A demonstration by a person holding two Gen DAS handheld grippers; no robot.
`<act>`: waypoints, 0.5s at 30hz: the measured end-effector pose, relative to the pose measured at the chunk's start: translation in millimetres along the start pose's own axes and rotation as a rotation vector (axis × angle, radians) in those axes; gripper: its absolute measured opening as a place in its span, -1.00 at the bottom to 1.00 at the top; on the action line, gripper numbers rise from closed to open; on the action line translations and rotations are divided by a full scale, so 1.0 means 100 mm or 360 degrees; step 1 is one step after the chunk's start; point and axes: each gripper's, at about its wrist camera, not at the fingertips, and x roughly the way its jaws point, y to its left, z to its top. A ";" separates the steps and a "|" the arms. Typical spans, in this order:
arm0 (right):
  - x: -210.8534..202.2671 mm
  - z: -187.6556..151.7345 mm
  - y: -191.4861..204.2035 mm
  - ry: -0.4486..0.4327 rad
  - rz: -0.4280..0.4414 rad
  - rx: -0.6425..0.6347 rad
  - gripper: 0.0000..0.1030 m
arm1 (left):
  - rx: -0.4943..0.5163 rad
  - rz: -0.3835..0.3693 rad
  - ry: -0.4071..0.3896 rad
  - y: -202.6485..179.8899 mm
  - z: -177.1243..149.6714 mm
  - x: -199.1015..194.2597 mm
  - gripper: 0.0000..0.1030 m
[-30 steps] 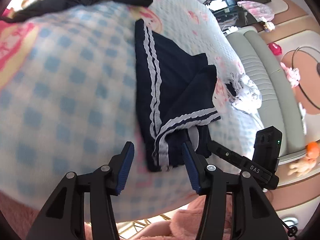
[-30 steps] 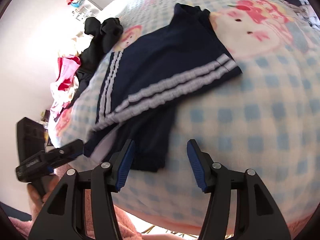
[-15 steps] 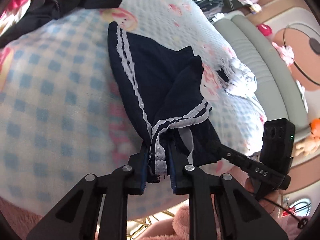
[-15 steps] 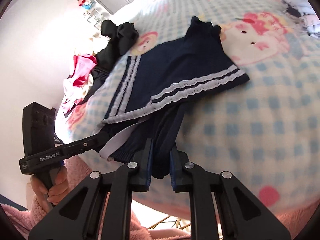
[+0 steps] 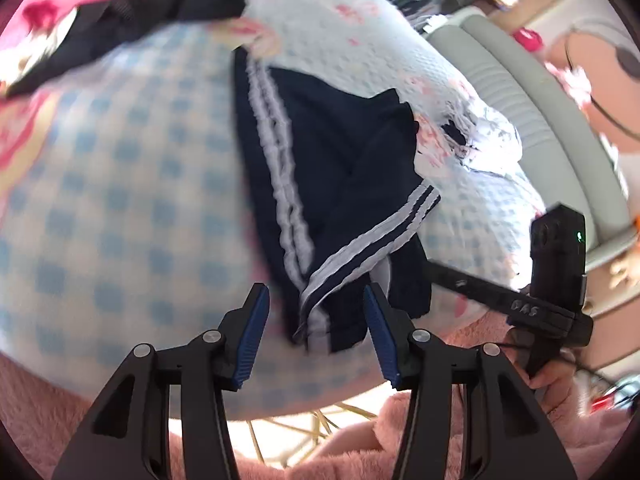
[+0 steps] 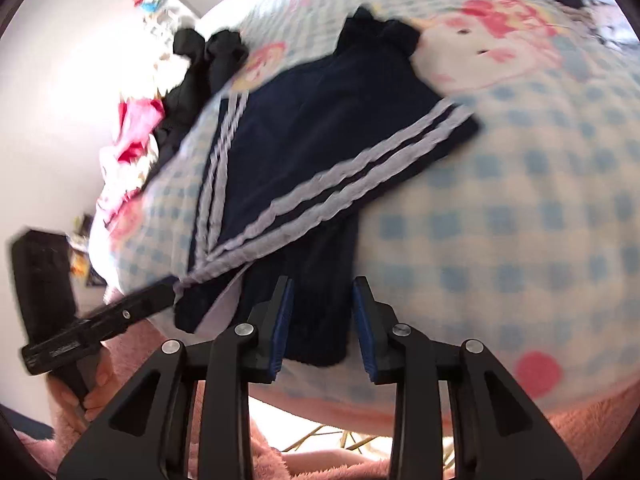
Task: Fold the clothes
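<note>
A blue-checked bed point(image 6: 520, 220) carries a navy garment point(image 6: 320, 132) and black clothes point(image 6: 208, 64).

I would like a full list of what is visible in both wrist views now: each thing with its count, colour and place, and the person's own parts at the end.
navy garment: 1, dark navy with white stripe trim, lying on the bed near its front edge
blanket: 1, blue and white check with pink cartoon prints, covering the bed
dark clothes: 1 pile, black, far side of the bed
pink clothes: 1 pile, pink and white, beside the black pile
headboard: 1, grey padded, at the bed's end
left gripper: 1, black with blue pads, open around the garment's near corner
right gripper: 1, black with blue pads, open around a dark fold
</note>
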 end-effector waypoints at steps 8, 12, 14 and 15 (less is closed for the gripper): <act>-0.13 -0.08 -0.23 0.0019 -0.0001 0.0049 -0.31 | 0.0023 0.0120 -0.0003 0.07 0.02 -0.09 0.01; -0.17 -0.02 -0.18 0.0014 0.0039 -0.0001 -0.30 | 0.0181 0.0112 -0.0072 -0.23 0.13 -0.14 0.01; -0.28 0.05 -0.18 -0.0032 0.0055 0.0002 -0.30 | 0.0290 0.0079 -0.0105 -0.50 0.23 -0.17 0.01; -0.37 0.09 -0.21 -0.0081 0.0060 0.0019 -0.30 | 0.0358 0.0047 -0.0143 -0.64 0.29 -0.19 0.01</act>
